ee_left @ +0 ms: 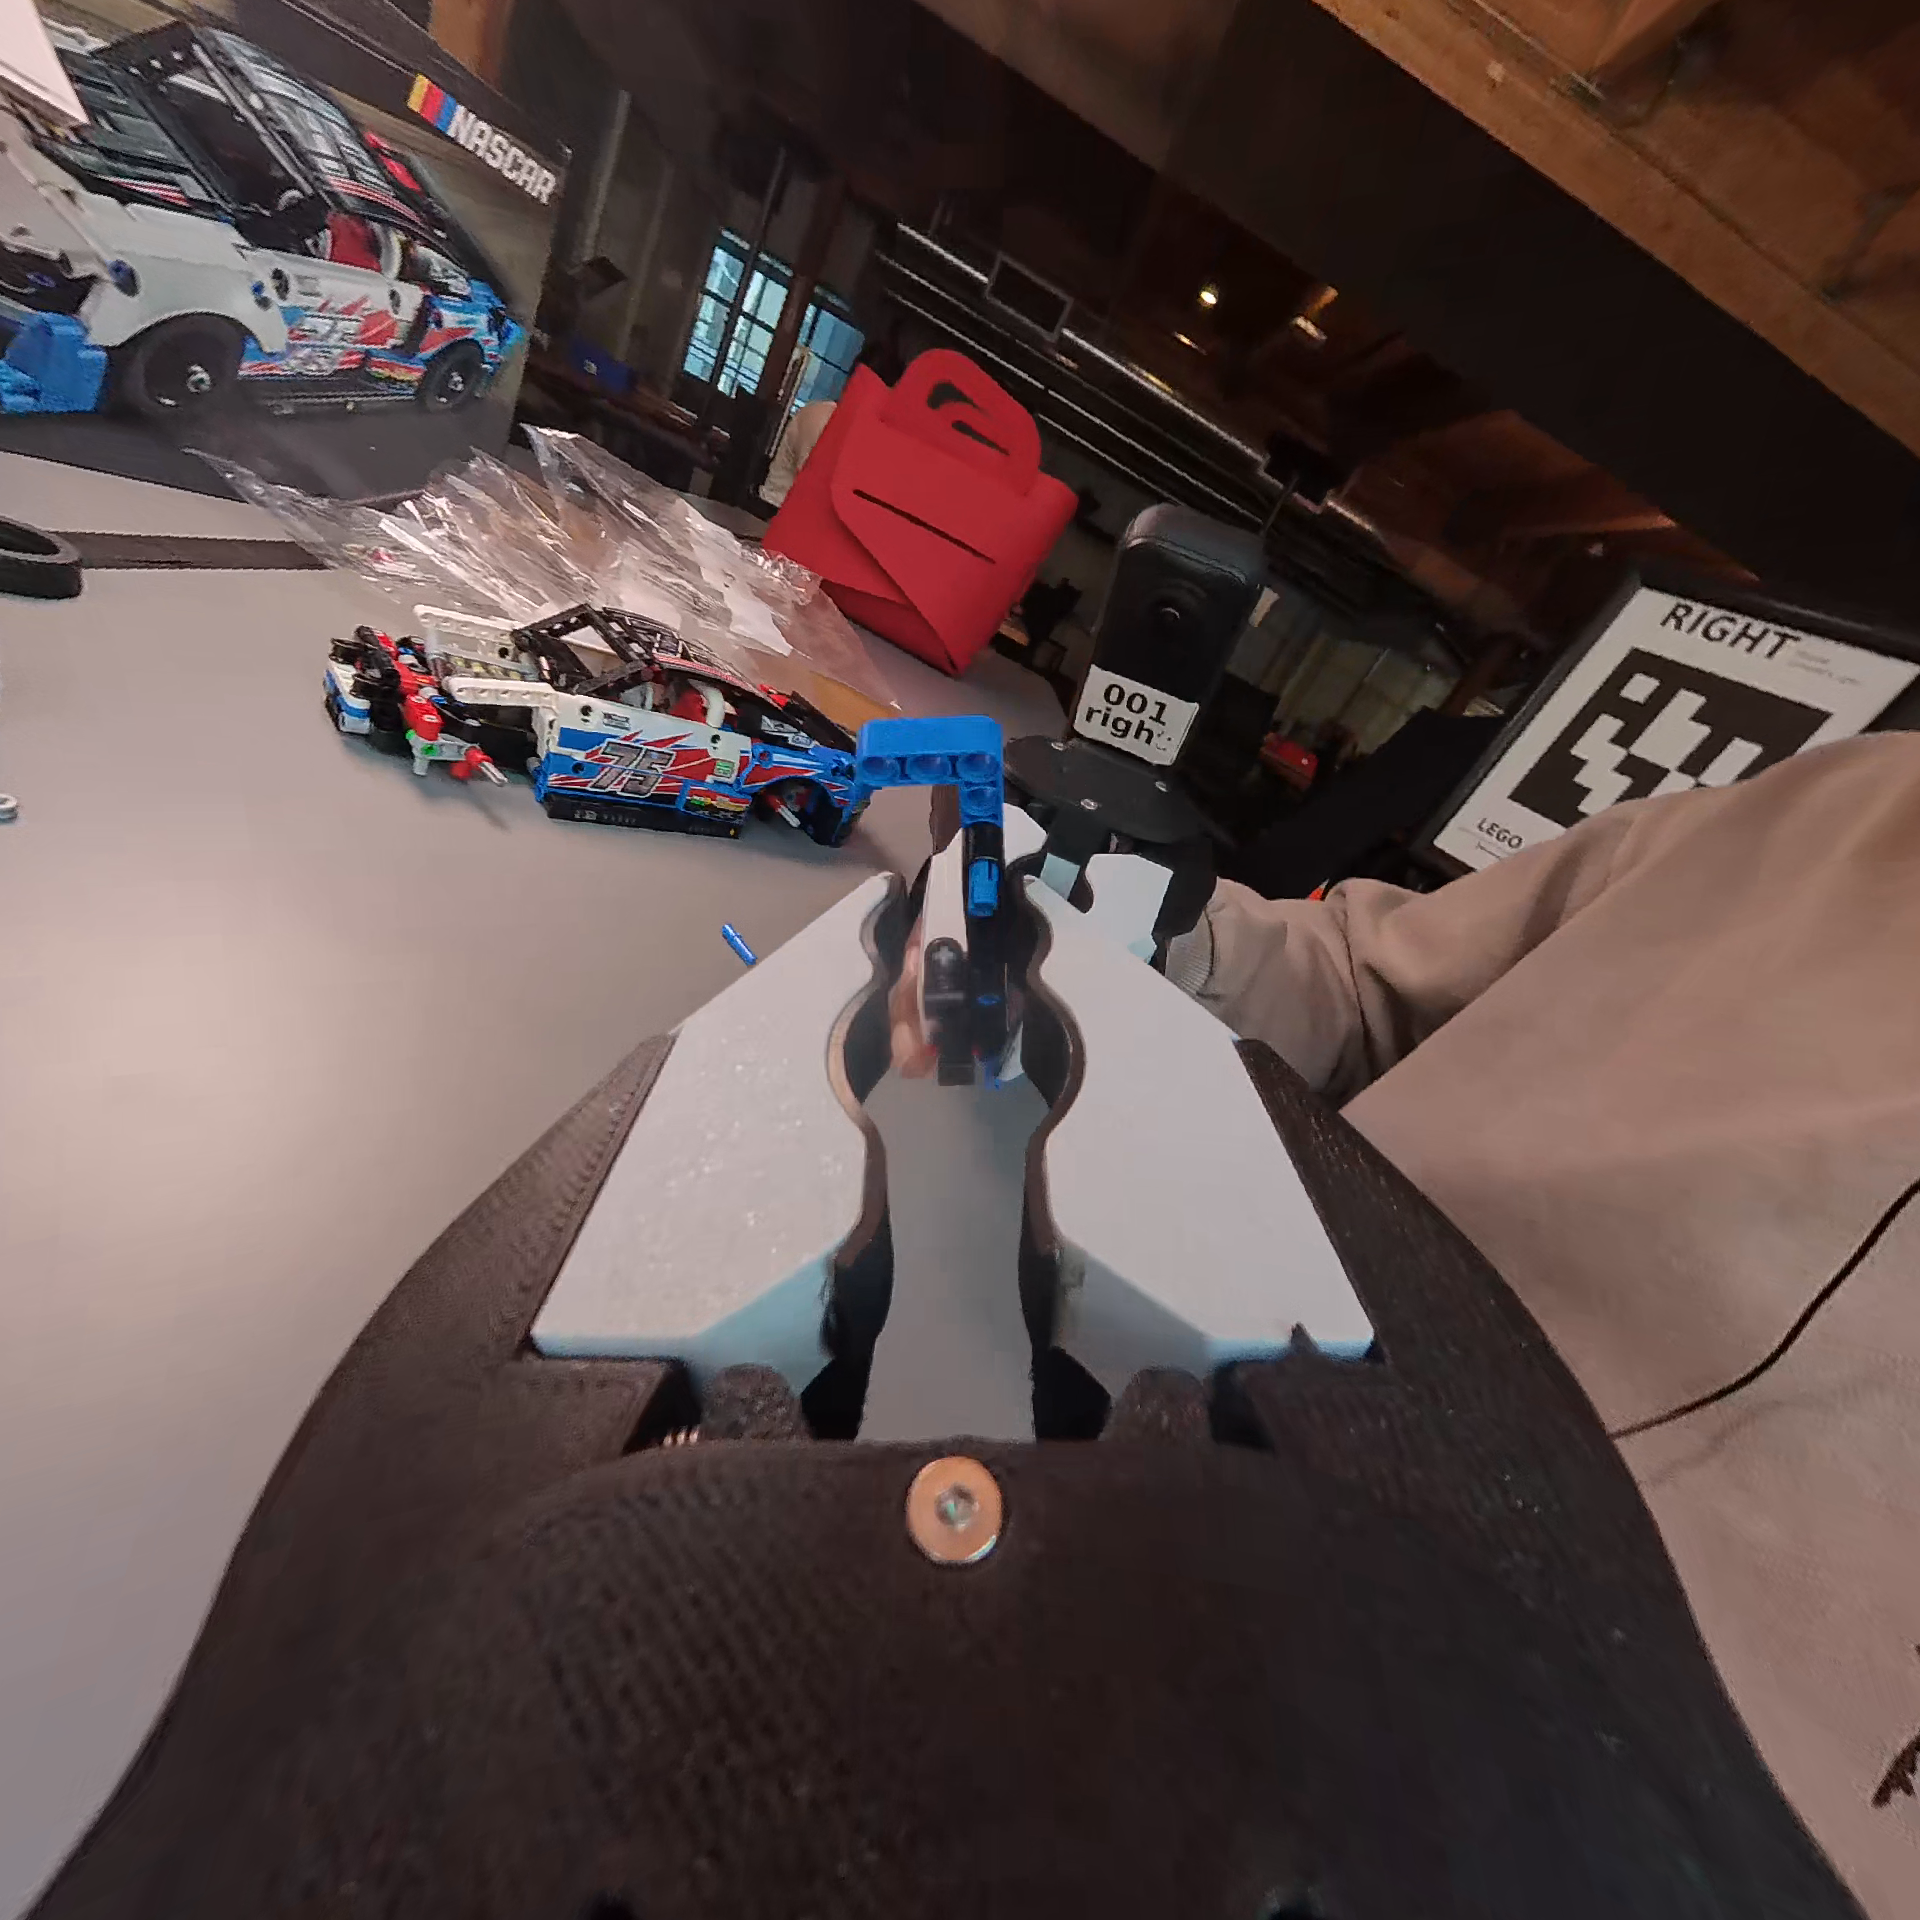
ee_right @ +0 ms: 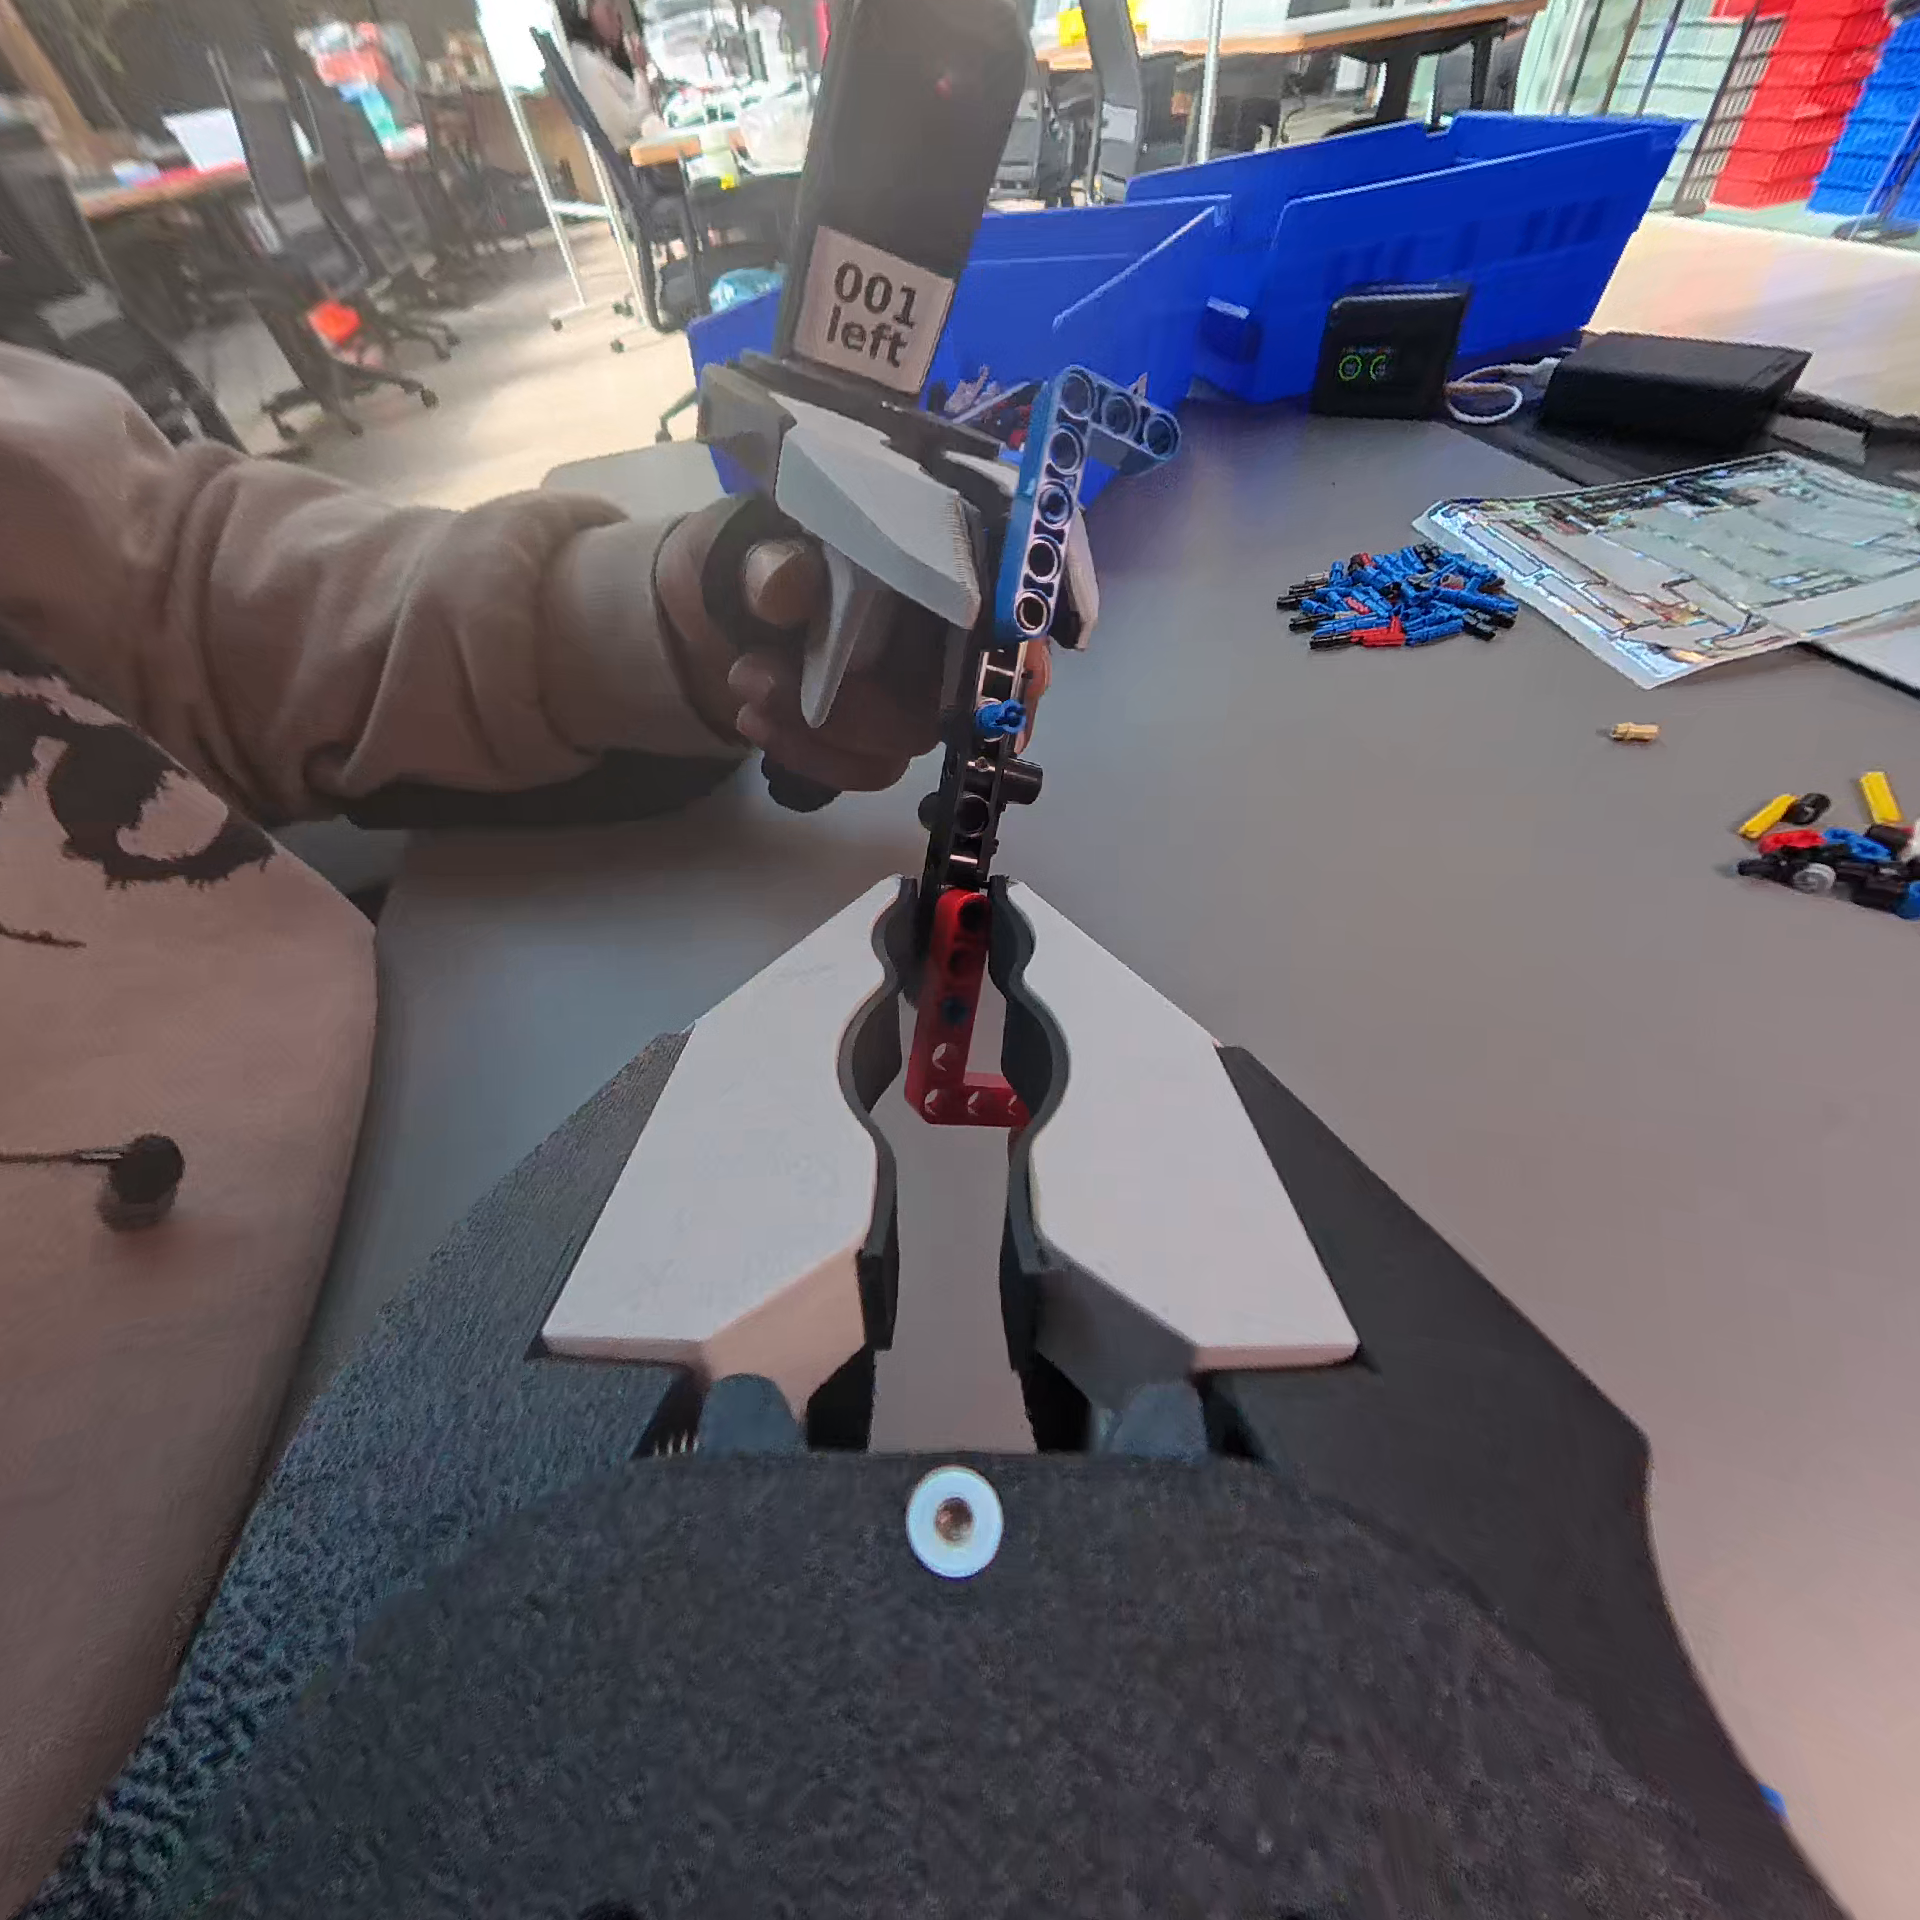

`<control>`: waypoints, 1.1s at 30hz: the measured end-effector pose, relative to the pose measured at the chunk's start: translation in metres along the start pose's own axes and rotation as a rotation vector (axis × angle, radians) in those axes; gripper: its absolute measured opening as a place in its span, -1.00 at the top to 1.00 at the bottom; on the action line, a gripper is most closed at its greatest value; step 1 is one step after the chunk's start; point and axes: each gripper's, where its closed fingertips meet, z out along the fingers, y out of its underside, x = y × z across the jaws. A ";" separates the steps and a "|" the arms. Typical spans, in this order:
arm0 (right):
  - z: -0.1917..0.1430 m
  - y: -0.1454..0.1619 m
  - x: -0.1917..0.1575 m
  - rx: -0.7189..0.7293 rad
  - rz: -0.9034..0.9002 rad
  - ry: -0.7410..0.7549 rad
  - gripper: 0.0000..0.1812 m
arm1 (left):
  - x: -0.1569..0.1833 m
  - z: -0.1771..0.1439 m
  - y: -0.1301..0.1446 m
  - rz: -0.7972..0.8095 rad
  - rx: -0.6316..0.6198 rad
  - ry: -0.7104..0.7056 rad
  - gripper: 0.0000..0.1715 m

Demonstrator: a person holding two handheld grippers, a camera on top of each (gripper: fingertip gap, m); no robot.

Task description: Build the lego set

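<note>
Both tongs squeeze one thin Lego piece in the air: the left tongs [ee_right: 1023, 582] hold its blue L-beam [ee_right: 1060, 488] at 12 o'clock, and the right tongs [ee_right: 951, 904] hold its red L-beam [ee_right: 956, 1029]. It looks light and stiff, but the pins could pop apart, so hold the beams' flat sides. The half-built car [ee_left: 592, 727] sits on the worktop [ee_left: 260, 987] at 10 o'clock.

Each gripper [ee_right: 951, 894] has 2 pale wedge-shaped fingers [ee_right: 748, 1143] on a black textured body with 1 silver screw [ee_right: 954, 1522]. The person's sleeve [ee_right: 343, 623] is beige; a thin black cable [ee_left: 1766, 1351] crosses it.

grey table [ee_right: 1351, 935] | wooden beams [ee_left: 1558, 156] | windows [ee_left: 769, 322] | office chairs [ee_right: 343, 291]
</note>
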 end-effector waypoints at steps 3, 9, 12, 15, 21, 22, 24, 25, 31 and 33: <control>0.001 -0.004 0.005 0.047 0.111 0.005 0.89 | -0.009 0.000 0.003 -0.032 -0.010 -0.043 0.70; 0.004 -0.003 0.004 0.050 0.152 -0.001 0.89 | -0.005 0.005 0.009 -0.046 -0.026 -0.034 0.82; 0.005 -0.001 0.004 0.046 0.161 -0.005 0.89 | -0.005 0.004 0.011 -0.023 -0.057 -0.033 0.83; 0.007 0.003 0.003 0.020 0.133 -0.006 0.88 | -0.001 0.004 0.015 0.038 -0.105 -0.029 0.83; -0.006 0.008 0.013 -0.071 -0.047 0.038 0.65 | -0.007 -0.002 0.019 0.420 -0.205 -0.154 0.83; -0.014 0.005 0.022 -0.072 -0.072 0.074 0.65 | -0.011 -0.003 0.019 0.472 -0.215 -0.187 0.83; -0.031 -0.005 0.044 -0.041 -0.077 0.167 0.68 | -0.017 -0.005 0.020 0.520 -0.232 -0.234 0.84; -0.039 -0.008 0.055 -0.031 -0.065 0.210 0.70 | -0.021 -0.006 0.018 0.535 -0.229 -0.260 0.84; -0.081 -0.001 0.115 -0.060 -0.091 0.537 1.00 | -0.051 -0.033 -0.025 0.582 -0.055 -0.530 0.83; -0.098 -0.018 0.126 0.037 -0.093 0.629 1.00 | -0.051 -0.049 -0.049 0.560 0.073 -0.581 0.84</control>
